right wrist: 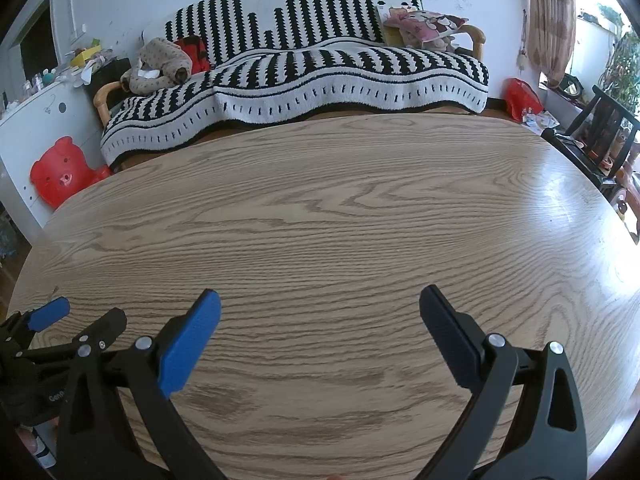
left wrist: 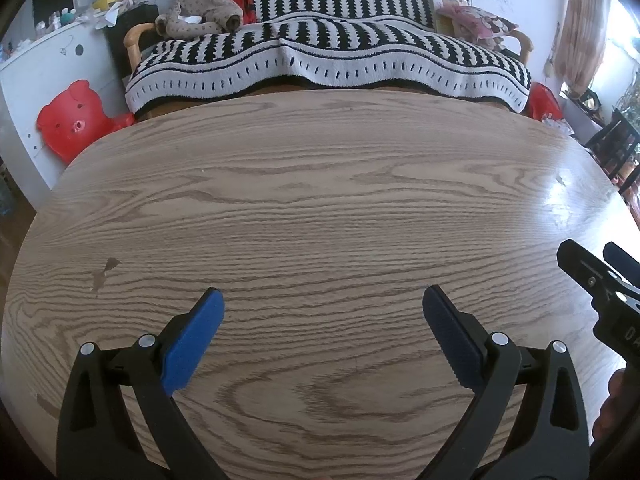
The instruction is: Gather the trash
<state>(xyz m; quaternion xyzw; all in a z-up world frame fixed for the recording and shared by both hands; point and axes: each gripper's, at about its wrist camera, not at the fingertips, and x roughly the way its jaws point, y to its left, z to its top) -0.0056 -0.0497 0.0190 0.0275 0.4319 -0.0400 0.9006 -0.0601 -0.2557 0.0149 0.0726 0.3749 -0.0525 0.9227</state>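
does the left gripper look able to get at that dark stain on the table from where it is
Probably yes. The left gripper is open over bare table, and the stain lies just to its left with nothing between them.

Only partial, unreadable white lettering shows on each gripper body.
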